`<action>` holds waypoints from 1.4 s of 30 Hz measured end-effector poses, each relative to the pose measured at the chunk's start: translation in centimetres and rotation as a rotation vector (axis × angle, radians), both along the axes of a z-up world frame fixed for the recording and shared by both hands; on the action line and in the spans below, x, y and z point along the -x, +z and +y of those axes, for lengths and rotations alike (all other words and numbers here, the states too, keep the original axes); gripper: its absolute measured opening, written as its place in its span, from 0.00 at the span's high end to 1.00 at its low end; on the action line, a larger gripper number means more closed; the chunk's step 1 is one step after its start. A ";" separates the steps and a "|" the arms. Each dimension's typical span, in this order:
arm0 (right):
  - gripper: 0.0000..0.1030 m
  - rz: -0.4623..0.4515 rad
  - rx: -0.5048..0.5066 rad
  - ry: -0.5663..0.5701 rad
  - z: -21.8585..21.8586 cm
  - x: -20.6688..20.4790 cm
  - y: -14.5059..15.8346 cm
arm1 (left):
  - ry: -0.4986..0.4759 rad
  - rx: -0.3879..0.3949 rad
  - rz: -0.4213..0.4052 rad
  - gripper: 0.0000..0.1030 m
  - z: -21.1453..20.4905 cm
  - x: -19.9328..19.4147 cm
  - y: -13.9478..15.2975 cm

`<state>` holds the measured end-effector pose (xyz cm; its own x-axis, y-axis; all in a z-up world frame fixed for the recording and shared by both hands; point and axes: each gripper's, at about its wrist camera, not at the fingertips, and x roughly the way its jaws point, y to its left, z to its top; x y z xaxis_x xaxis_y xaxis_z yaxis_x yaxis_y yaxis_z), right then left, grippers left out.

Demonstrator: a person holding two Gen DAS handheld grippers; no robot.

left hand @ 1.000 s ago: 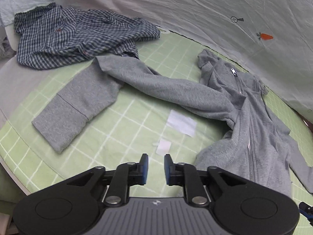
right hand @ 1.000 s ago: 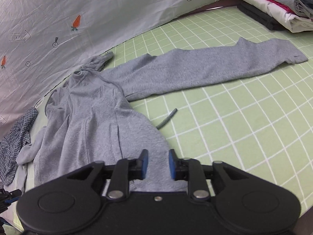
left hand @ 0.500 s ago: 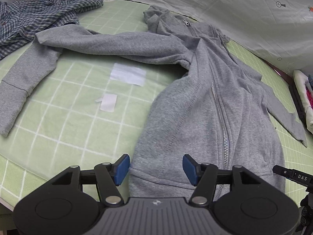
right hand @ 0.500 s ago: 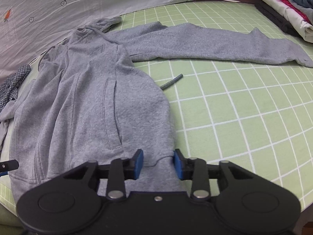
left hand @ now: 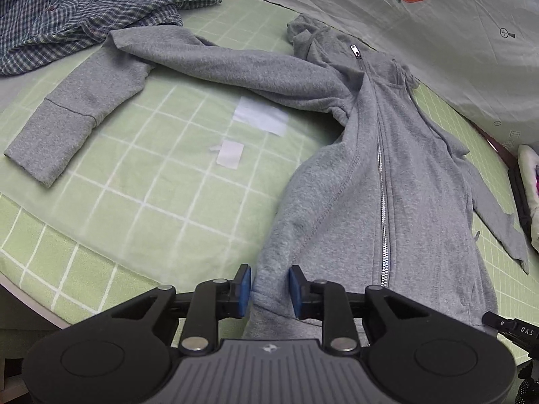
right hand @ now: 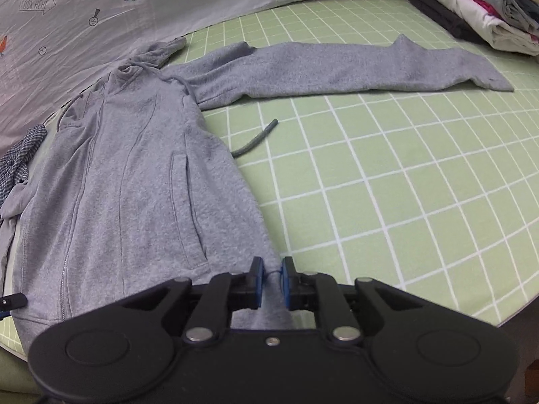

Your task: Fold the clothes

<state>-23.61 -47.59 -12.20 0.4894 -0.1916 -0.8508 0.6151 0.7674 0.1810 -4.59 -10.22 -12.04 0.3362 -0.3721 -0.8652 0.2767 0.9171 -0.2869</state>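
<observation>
A pale green, white-gridded bed sheet (right hand: pixel 387 175) carried a grey zip-up hooded sweatshirt (left hand: pixel 380 181), laid front-up with both sleeves spread outward. The left gripper (left hand: pixel 269 288) was closing around the bottom hem's corner, its pads not yet pressing. The right gripper (right hand: pixel 270 277) was opening slightly, the opposite hem corner between its jaws. A blue checked shirt (left hand: pixel 84 17) lay beyond one sleeve.

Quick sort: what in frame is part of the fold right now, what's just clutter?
In play:
- grey zip-up hoodie, spread flat
- left gripper, jaws closing around its hem
- right gripper, jaws opening, hem corner between them

Lying about:
- blue checked shirt, crumpled
- stack of folded clothes
- two white paper scraps
- white carrot-print sheet
</observation>
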 end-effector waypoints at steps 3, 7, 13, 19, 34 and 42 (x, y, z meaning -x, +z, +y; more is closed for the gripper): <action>0.61 -0.050 0.059 0.007 -0.3 -0.6 1.1 | 0.037 -0.029 -0.060 0.64 0.5 -0.9 1.4; 0.60 -0.062 0.120 0.020 -0.6 -2.4 1.4 | 0.073 -0.035 -0.074 0.58 0.9 -2.3 2.1; 0.61 -0.052 0.100 -0.003 -2.2 -4.6 0.0 | 0.068 -0.055 -0.095 0.51 0.1 -3.2 2.5; 0.61 -0.115 0.013 -0.019 -4.2 -6.5 -1.1 | 0.031 -0.085 -0.123 0.51 -1.6 -2.8 2.6; 0.84 -0.075 0.118 0.133 -4.8 -9.6 -2.8 | 0.082 -0.130 -0.106 0.50 -3.2 -1.2 2.6; 0.98 -0.096 0.200 0.186 -6.0 -9.6 -2.1 | 0.124 -0.145 -0.092 0.50 -3.8 -0.4 2.8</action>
